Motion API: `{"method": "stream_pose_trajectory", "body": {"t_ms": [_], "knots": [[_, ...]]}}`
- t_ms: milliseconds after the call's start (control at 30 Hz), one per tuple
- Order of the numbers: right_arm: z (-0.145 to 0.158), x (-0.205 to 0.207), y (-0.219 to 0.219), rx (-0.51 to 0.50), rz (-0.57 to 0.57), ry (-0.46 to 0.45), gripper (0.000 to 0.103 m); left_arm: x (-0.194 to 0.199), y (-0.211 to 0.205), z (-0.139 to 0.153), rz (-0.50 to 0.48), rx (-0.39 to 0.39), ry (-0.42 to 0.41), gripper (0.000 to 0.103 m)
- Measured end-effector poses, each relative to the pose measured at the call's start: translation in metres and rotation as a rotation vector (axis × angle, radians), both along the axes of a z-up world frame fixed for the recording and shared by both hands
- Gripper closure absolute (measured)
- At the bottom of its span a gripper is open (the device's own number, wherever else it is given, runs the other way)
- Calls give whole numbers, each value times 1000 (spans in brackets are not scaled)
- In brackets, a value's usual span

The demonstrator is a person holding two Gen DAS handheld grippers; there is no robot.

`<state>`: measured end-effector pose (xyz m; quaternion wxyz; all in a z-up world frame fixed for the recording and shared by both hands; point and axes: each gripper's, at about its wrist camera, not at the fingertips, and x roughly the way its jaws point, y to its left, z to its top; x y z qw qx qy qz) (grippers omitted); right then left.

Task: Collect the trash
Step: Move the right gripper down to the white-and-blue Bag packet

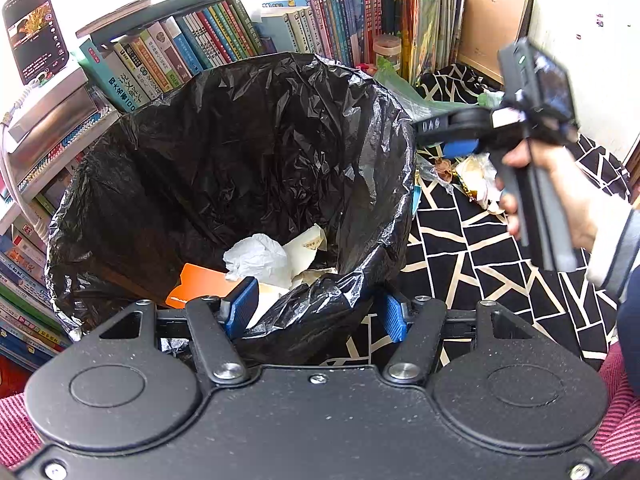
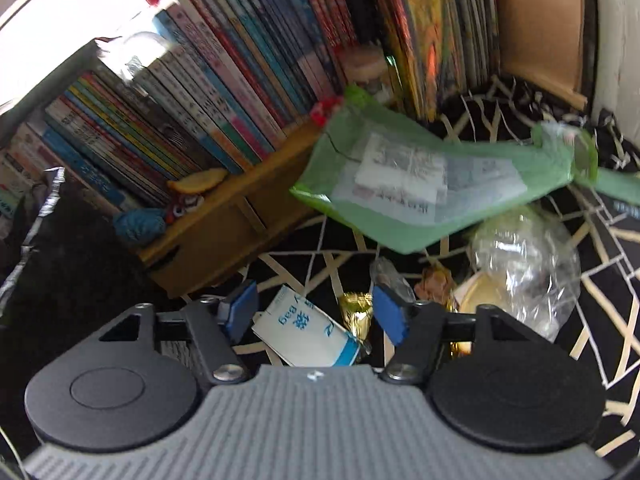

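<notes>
1. The left gripper [image 1: 316,312] has its blue fingers [image 1: 242,306] pinching the near rim of a black trash bag [image 1: 240,152], with bunched plastic between the pads.
2. Inside the bag, at about 6 o'clock near the bottom, lie crumpled white paper [image 1: 260,258], an orange card [image 1: 200,284] and torn cream paper with print too small to read.
3. The right gripper [image 2: 314,312] has its fingers [image 2: 390,312] spread, pinching nothing, over a white sachet [image 2: 308,332] printed "Bag" in blue and a gold wrapper [image 2: 354,312] on the black patterned floor covering [image 2: 600,300].
4. At 12 o'clock from those fingers a green plastic mailer [image 2: 400,184] carries a blurred white label; at 2 o'clock lies clear crumpled plastic [image 2: 524,256].
5. From the left camera, a hand [image 1: 560,196] holds the right gripper at 3 o'clock, beside the bag.
6. Books [image 1: 224,36] line the shelves at 12 o'clock; a brown box [image 1: 492,20] reads "xprinte".
</notes>
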<state>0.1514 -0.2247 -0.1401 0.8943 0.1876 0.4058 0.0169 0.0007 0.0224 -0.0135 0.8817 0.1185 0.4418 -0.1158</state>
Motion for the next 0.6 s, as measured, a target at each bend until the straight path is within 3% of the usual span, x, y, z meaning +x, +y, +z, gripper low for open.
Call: {"method": "stream_pose_trajectory", "body": {"t_ms": [33, 167, 300, 533, 600], "knots": [[-9, 3, -3, 25, -17, 29, 47, 0, 0, 0, 0, 1, 0, 42], [-42, 12, -18, 132, -82, 132, 64, 0, -1, 0, 0, 3, 1, 41], [-50, 17, -16, 139, -80, 142, 67, 0, -2, 0, 0, 4, 1, 41], [-66, 32, 7, 22, -27, 196, 66, 1, -3, 0, 0, 7, 0, 41], [-71, 32, 12, 29, -18, 211, 75, 1, -2, 0, -1, 6, 0, 41]]}}
